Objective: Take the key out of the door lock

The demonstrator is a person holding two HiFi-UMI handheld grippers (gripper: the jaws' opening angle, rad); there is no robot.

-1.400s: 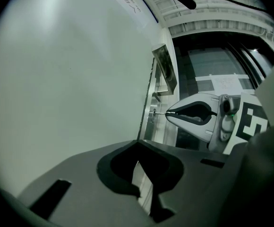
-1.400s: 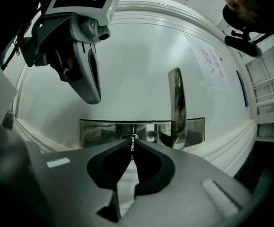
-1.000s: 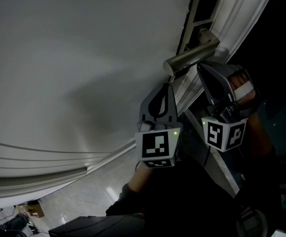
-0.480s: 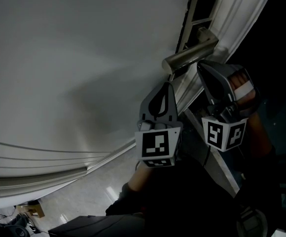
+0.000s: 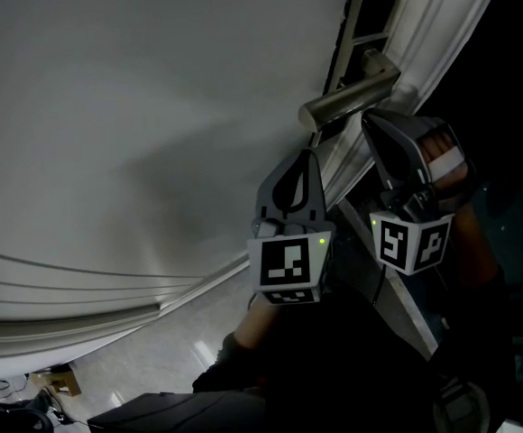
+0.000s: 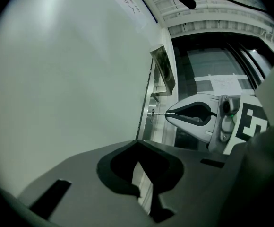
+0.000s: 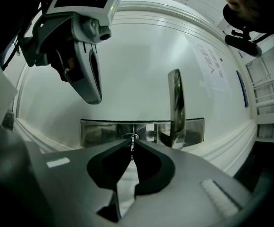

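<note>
A thin metal key (image 6: pixel 158 112) sticks out of the lock (image 6: pixel 151 111) on the door's steel plate (image 7: pixel 101 131). My right gripper (image 7: pixel 132 142) is shut on the key (image 7: pixel 132 148), its tips just short of the lock cylinder (image 7: pixel 130 136). From the left gripper view, the right gripper (image 6: pixel 167 113) pinches the key's outer end. In the head view the right gripper (image 5: pixel 367 121) sits under the lever handle (image 5: pixel 347 98). My left gripper (image 5: pixel 307 155) hangs shut and holds nothing, close to the white door (image 5: pixel 153 106), left of the right one.
The lever handle (image 7: pixel 176 105) stands just right of the key. The door frame's mouldings (image 5: pixel 424 34) run along the right, with a dark gap beyond the door edge. Pale floor (image 5: pixel 153 359) and some clutter (image 5: pixel 59 382) show at the lower left.
</note>
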